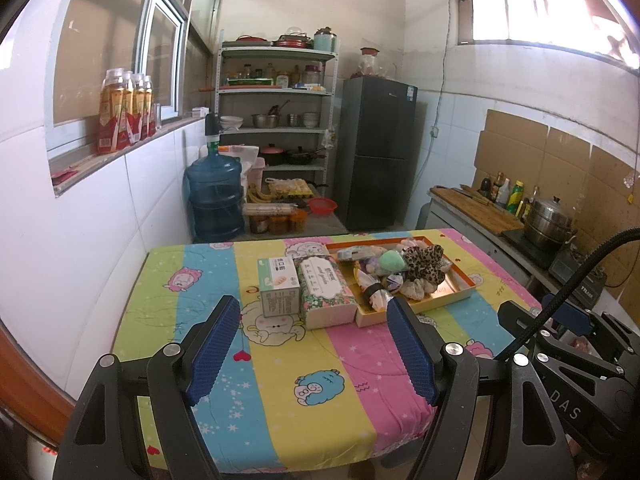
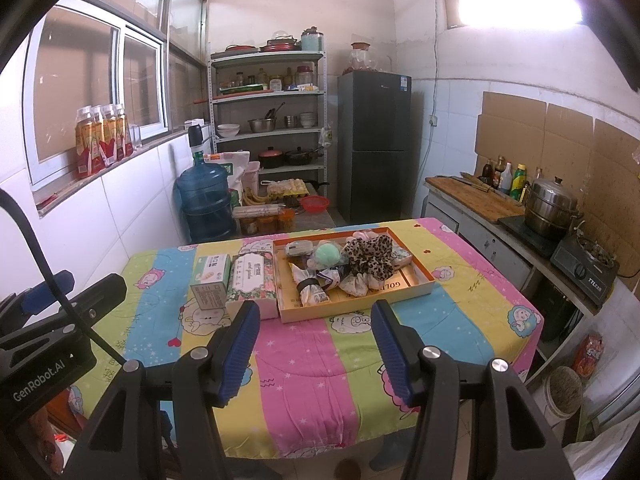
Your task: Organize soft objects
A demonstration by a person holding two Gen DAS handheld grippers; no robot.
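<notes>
L gripper (image 1: pixel 314 316): my jaws apart, empty, above table (image 1: pixel 280 380).
R gripper (image 2: pixel 316 324): apart, empty.
Tray (image 2: pixel 424 282): 12 o'clock, soft items piled inside.
Floral box (image 2: pixel 252 276): touching tray, 11 o'clock.

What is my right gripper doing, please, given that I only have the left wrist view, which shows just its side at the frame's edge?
Observer: The right gripper is open with nothing between its fingers. It points at the tray from the near side of the table and does not touch it.
Operator: Thank you. Is there anything on the floor to the right of the table?
Observer: Yes, a red packet and a white bucket are on the floor there, below the counter's near end.
</notes>
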